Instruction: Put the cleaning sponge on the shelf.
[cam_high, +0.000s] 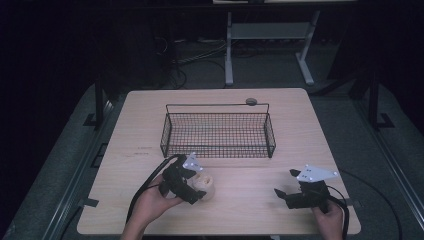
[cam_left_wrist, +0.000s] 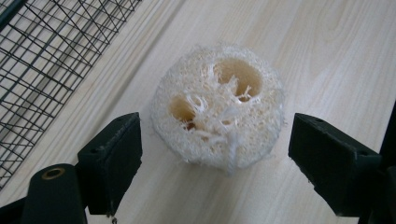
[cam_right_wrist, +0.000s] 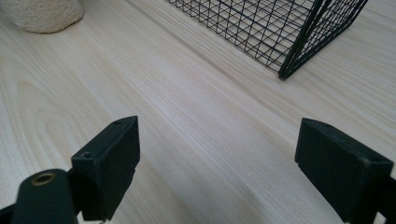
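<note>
Pale wooden counter (cam_high: 300, 125) — loofah (cam_left_wrist: 218, 105) near its front edge between the left tool's (cam_left_wrist: 215, 154) spread jaws — right tool (cam_right_wrist: 219, 163) likewise released.

No readable text, label, brand or number appears anywhere; faint dark marks on the counter (cam_high: 142, 151) are too small to make out.

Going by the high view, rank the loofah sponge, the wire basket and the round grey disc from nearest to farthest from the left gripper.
From the left gripper:
1. Loofah sponge, right at its open jaws, on the table's near side.
2. Wire basket, beyond it, mid-table.
3. Round grey disc, past the basket's far rim, near the table's back edge.
</note>
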